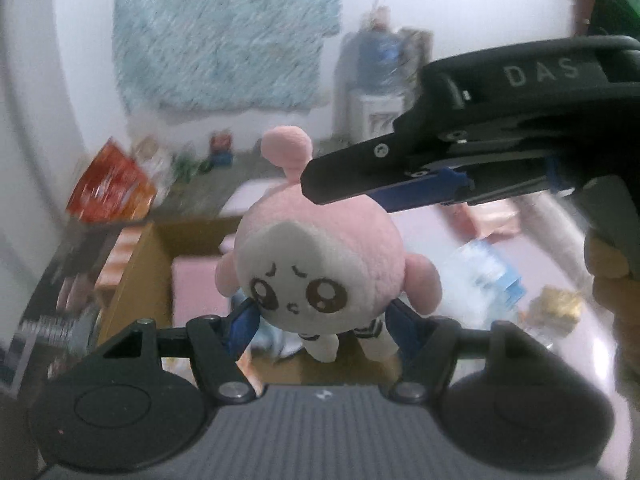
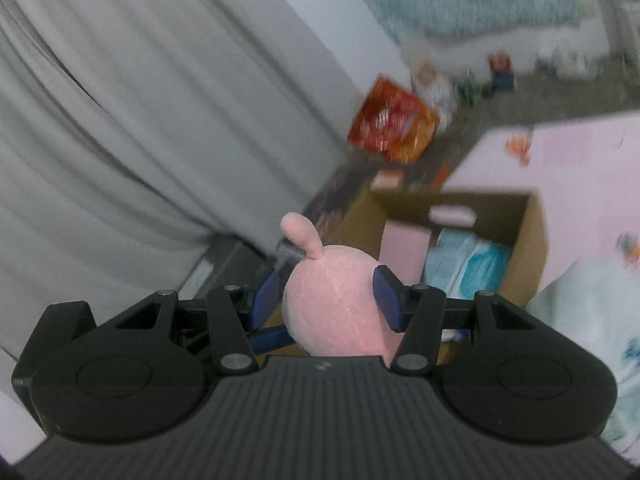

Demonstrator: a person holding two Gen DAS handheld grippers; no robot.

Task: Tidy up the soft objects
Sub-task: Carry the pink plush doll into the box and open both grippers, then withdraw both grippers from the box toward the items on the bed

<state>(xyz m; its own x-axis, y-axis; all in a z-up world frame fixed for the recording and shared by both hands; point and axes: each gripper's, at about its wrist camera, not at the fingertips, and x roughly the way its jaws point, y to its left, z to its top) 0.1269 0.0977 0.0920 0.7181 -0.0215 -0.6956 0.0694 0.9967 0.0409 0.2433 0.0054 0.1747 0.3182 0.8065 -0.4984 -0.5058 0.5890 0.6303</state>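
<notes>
Both claws grip the pink plush doll (image 1: pixel 316 264): left claw (image 1: pixel 320 320) low, right claw (image 2: pixel 326 294) its head, above the cardboard box (image 2: pixel 532 240)

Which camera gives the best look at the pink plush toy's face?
The left wrist view: the pink plush toy faces that camera, showing its eyes, brows and mouth, sharp against a blurred background. The right wrist view shows only the plain pink back of its head and one ear, no face.

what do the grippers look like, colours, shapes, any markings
Both match: the left gripper and the right gripper have black angular linkage arms with silver pivot screws, blue finger pads, two round black discs and a grey ribbed body bearing a small white logo. Seen side-on, the right gripper's black housing reads "DAS" in raised letters.
</notes>
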